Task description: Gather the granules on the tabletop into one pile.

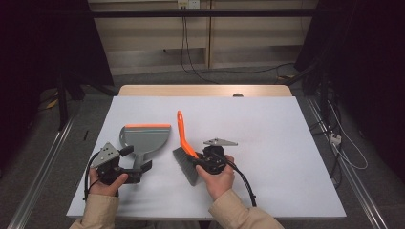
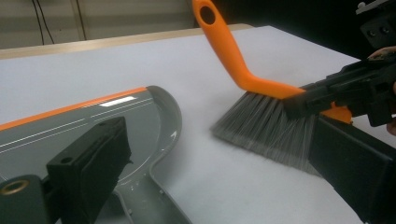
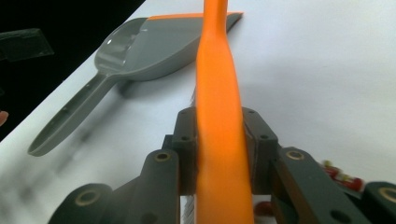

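A grey dustpan with an orange front lip lies flat on the white table. Its handle points toward me and runs between the jaws of my left gripper, which stands open around it without clamping; in the left gripper view the dustpan lies beside the left jaw. A hand brush with an orange handle and grey bristles rests bristles-down just right of the pan. My right gripper is shut on the brush's orange back; the orange handle is pinched between both jaws.
Small red bits lie on the table close under the right gripper. The table's wooden far edge borders a floor with cables. Bare white surface stretches to the right and behind the pan and brush.
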The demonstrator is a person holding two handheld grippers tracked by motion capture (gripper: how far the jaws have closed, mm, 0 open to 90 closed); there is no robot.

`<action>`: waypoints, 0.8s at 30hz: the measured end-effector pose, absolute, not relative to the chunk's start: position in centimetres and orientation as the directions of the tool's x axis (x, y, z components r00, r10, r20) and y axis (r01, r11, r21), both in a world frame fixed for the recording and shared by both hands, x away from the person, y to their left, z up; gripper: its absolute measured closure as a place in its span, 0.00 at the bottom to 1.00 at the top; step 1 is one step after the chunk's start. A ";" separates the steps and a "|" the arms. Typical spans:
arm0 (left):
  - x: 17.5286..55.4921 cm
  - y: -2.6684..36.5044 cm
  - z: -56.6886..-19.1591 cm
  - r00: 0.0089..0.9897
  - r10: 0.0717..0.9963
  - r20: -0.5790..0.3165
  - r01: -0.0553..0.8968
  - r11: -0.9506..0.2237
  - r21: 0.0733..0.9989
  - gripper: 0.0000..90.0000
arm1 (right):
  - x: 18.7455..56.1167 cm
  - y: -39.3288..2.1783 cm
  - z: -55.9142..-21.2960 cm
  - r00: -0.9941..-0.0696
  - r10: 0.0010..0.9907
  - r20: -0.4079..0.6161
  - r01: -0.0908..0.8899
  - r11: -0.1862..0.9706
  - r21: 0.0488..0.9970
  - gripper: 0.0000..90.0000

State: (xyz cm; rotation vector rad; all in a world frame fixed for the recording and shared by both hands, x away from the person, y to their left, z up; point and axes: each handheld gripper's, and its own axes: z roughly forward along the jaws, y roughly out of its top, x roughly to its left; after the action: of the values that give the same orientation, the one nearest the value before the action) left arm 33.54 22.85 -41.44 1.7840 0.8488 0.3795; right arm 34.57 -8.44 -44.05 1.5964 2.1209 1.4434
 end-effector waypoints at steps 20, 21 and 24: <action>33.5 22.6 -41.4 0.699 0.701 -0.138 0.360 -0.179 0.916 0.06 | 33.8 -12.1 -44.1 -0.373 0.835 0.405 0.673 -0.056 0.737 0.79; 33.5 22.6 -41.4 0.699 0.702 -0.137 0.360 -0.180 0.916 0.06 | 33.8 -12.2 -44.1 -0.374 0.835 0.403 0.673 -0.055 0.738 0.79; 33.5 22.6 -41.4 0.699 0.702 -0.138 0.360 -0.179 0.915 0.06 | 33.7 -12.6 -44.1 -0.370 0.839 0.400 0.675 -0.054 0.736 0.79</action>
State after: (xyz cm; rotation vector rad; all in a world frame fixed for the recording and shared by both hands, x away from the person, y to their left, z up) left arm 33.46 22.58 -41.41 1.7894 0.8429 0.3809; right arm 33.74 -12.64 -44.09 1.6514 2.0315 1.3947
